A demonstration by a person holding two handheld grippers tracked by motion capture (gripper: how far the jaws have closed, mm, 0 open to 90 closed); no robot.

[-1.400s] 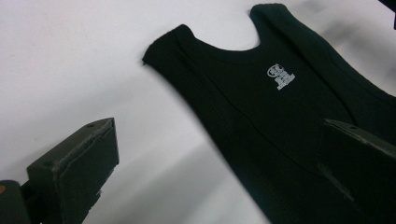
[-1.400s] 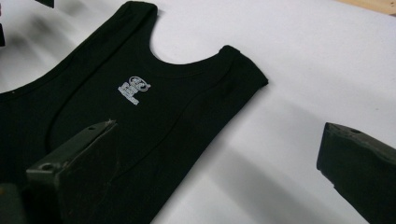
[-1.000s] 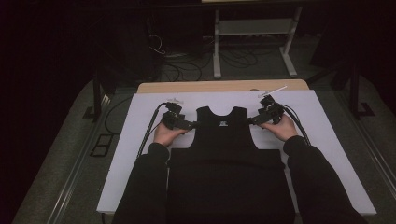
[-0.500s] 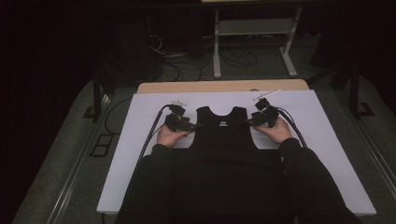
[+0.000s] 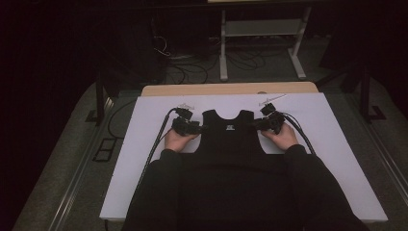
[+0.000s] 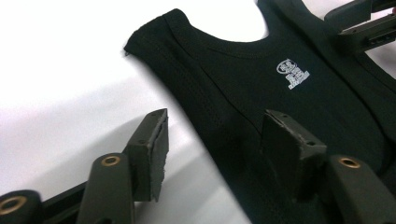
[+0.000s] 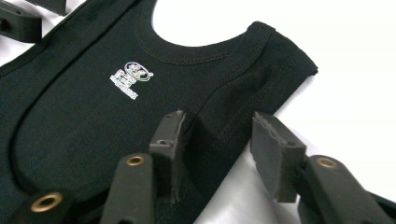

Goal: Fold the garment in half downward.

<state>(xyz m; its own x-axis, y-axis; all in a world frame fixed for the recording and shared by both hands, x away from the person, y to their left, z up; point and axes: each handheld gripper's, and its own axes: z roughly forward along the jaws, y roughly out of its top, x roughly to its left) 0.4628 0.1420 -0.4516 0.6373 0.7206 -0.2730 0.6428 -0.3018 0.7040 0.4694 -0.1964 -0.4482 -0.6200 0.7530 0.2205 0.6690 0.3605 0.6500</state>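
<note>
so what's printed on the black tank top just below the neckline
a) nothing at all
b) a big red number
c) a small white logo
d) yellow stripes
c, a small white logo sits just under the neck opening of the black tank top, which lies flat on the white table.

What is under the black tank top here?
The black tank top lies flat on the white table surface, which shows all around its straps and neckline. Anything beneath the fabric is covered, and its lower part is hidden by the person's dark sleeves.

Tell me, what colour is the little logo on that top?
Silvery white, on the black top; the logo shows best in the right gripper view.
</note>
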